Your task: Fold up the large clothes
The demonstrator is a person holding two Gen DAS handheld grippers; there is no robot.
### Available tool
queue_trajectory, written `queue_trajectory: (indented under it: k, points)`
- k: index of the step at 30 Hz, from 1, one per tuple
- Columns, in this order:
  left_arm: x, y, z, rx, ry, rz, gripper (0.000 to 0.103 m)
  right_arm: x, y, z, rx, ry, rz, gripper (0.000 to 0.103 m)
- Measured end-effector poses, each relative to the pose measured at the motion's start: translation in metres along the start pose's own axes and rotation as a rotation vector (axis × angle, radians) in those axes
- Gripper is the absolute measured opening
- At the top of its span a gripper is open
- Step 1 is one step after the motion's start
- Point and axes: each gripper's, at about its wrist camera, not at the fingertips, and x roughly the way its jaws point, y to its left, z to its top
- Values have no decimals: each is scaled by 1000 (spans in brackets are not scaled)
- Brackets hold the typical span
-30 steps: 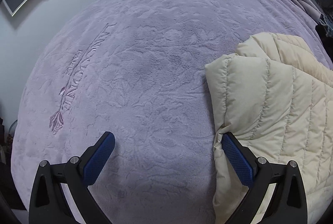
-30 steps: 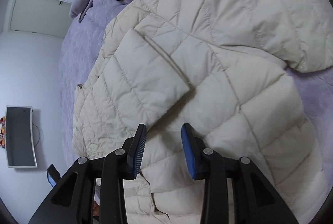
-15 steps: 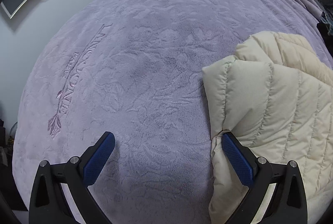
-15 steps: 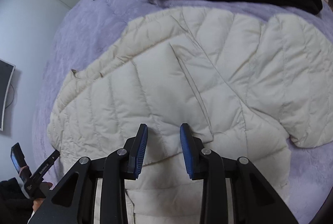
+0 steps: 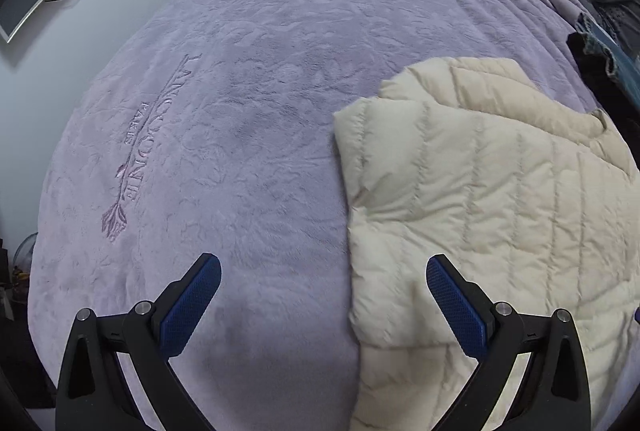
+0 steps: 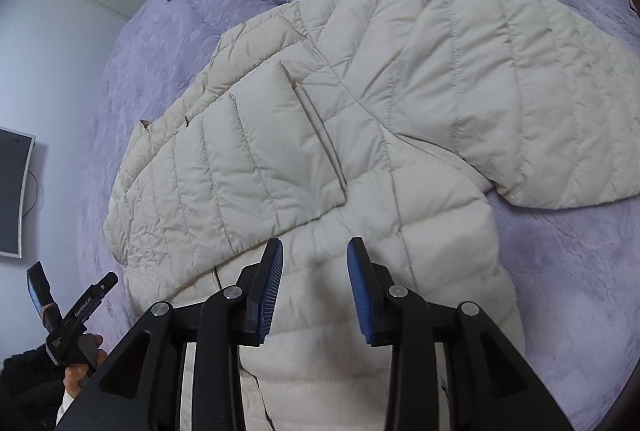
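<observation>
Black angular left tool [image 5: 323, 295], ribbed blue pads [image 5: 191, 305], silver screws, matching right tool [image 6: 314, 287], dark sleeve [image 6: 24, 375]

Cream puffer jacket [image 6: 320, 151] on lilac bedspread [image 6: 560, 271], sleeve folded across.

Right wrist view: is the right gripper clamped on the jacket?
No, the right gripper hangs above the cream jacket with nothing between its jaws.

Soft, even daylight; strong fisheye edge distortion.
</observation>
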Motion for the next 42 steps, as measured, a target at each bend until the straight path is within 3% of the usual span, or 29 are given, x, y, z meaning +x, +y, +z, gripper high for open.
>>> queue_trajectory:
  k: [4, 8, 10, 14, 22, 23, 26, 30, 42]
  points:
    - [-21, -40, -32, 71, 41, -49, 103, -21, -27, -14, 40, 6, -8, 48]
    - [-37, -82, -65, 124, 97, -124, 103, -40, -57, -27, 95, 5, -9, 62]
    - [-43, -103, -78, 158, 121, -156, 103, -49, -74, -34, 125, 4, -9, 63]
    - [-53, -151, -98, 233, 141, -180, 103, -64, -108, -42, 184, -11, -11, 82]
    - [-61, -224, -120, 319, 155, -196, 103, -82, -167, -50, 293, -43, -4, 86]
    - [-61, -229, -121, 325, 157, -194, 103, -83, -173, -50, 302, -48, 4, 86]
    - [-62, -237, -123, 333, 160, -191, 103, -87, -186, -50, 321, -66, 22, 103]
    - [-62, -247, -127, 343, 160, -187, 103, -92, -201, -48, 353, -110, 46, 103]
    - [-58, -264, -134, 359, 172, -171, 103, -92, -251, -31, 497, -123, 56, 103]
